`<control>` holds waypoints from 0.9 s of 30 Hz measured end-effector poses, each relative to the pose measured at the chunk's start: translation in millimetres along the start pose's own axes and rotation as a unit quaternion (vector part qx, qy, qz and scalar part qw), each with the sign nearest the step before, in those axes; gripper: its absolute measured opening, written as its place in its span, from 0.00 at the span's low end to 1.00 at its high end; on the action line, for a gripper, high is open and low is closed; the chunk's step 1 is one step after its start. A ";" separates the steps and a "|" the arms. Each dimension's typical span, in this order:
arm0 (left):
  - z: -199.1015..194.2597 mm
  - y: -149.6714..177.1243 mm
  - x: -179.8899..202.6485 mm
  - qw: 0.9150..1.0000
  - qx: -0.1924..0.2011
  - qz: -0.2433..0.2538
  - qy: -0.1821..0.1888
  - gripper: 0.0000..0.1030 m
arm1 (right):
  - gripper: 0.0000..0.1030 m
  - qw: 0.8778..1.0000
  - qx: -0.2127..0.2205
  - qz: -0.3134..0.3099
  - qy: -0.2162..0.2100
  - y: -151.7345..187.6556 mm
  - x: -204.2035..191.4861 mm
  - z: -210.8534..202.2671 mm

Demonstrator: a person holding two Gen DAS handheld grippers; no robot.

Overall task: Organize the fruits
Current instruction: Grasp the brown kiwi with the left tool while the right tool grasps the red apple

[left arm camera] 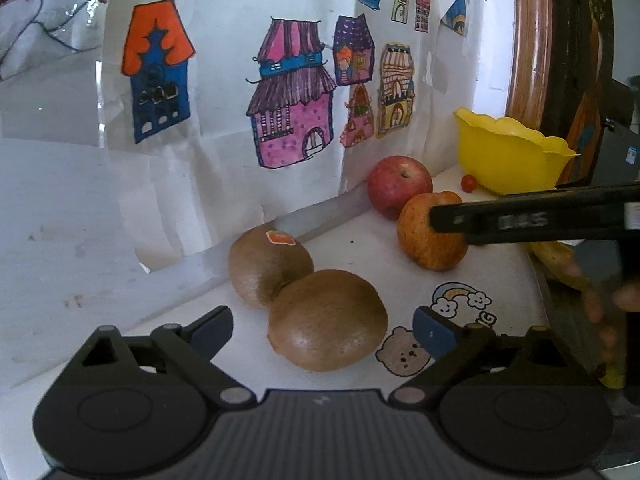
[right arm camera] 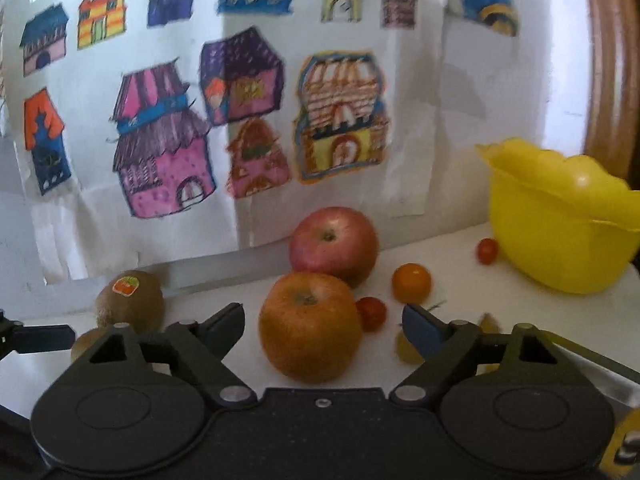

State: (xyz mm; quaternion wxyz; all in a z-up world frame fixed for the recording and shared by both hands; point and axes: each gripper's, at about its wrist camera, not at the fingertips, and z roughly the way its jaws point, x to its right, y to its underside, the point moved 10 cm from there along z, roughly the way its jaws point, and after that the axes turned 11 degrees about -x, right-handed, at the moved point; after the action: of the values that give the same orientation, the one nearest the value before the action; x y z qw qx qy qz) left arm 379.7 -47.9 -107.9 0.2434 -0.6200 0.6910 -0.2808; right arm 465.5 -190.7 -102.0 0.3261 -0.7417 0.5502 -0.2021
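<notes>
My left gripper (left arm camera: 323, 330) is open around the nearer of two brown kiwis (left arm camera: 328, 320), its pads clear of the skin on both sides. The second kiwi (left arm camera: 270, 266), with a sticker, touches it from behind. My right gripper (right arm camera: 324, 325) is open around an orange-yellow apple (right arm camera: 310, 326) without touching it. A red apple (right arm camera: 334, 244) stands just behind that one. In the left wrist view, one of the right gripper's fingers (left arm camera: 520, 220) crosses in front of the orange-yellow apple (left arm camera: 424, 240). A yellow bowl (right arm camera: 560, 232) stands at the far right.
A small orange fruit (right arm camera: 411, 283) and two cherry tomatoes (right arm camera: 372, 312) (right arm camera: 487, 250) lie between the apples and the bowl. A paper sheet of drawn houses (left arm camera: 280, 100) hangs on the wall close behind. The white table (left arm camera: 380, 240) ends at the right, where a hand (left arm camera: 600, 304) shows.
</notes>
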 end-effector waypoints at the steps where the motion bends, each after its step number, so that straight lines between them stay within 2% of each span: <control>1: 0.8 0.2 0.9 1.000 -0.001 0.002 0.002 0.90 | 0.81 1.000 -0.001 -0.002 -0.001 -0.3 -1.5 2.9; 6: 6.5 1.0 3.9 1.000 -0.009 0.005 0.013 0.81 | 0.72 1.000 -0.016 -0.012 -0.006 -0.4 -5.8 17.4; 11: 13.1 1.7 0.2 1.000 -0.020 -0.009 0.017 0.70 | 0.68 0.999 -0.030 -0.014 -0.002 0.3 -6.6 28.9; 15: 14.0 1.6 -2.3 0.999 -0.021 -0.017 0.023 0.69 | 0.63 0.999 -0.043 -0.013 0.009 0.2 -6.0 34.7; 20: 14.6 1.7 -2.7 0.999 -0.024 -0.017 0.023 0.69 | 0.62 0.998 -0.051 -0.019 0.017 2.2 -6.8 36.3; 27: 11.6 3.6 -1.0 0.999 -0.023 -0.017 0.028 0.68 | 0.62 0.999 -0.038 -0.038 -0.009 5.6 -22.1 16.9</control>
State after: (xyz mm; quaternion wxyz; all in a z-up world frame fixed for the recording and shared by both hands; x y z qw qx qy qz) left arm 385.2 -47.7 -118.7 0.2052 -0.6288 0.6934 -0.2859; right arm 465.9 -166.3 -116.6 0.2945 -0.7758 0.5259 -0.1866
